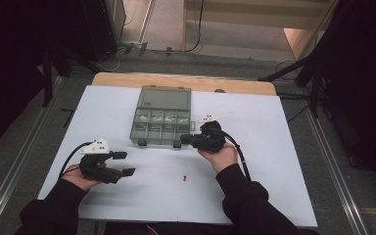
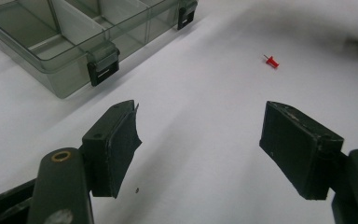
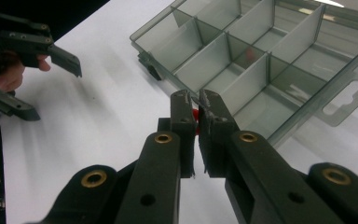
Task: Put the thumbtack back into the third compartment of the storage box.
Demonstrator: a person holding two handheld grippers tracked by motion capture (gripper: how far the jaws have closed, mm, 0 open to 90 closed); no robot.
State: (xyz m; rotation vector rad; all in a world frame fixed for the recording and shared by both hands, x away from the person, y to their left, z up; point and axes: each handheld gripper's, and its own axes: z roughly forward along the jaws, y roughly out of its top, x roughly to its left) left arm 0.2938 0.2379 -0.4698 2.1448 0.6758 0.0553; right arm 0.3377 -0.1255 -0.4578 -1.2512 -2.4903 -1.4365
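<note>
A smooth white rectangular table sheet carries a smoky clear-plastic compartment box, its thin dividers forming square cells. At the box's near edge, the black right gripper is clenched on a small red plastic pushpin. The black left gripper rests released, jaws spread, with a second red pushpin lying loose on the sheet ahead of it.

A white sheet covered a wooden table. Grey floor lay around it, with metal rails along the left and right. Cables trailed on the far floor. Dark shadow filled both far corners.
</note>
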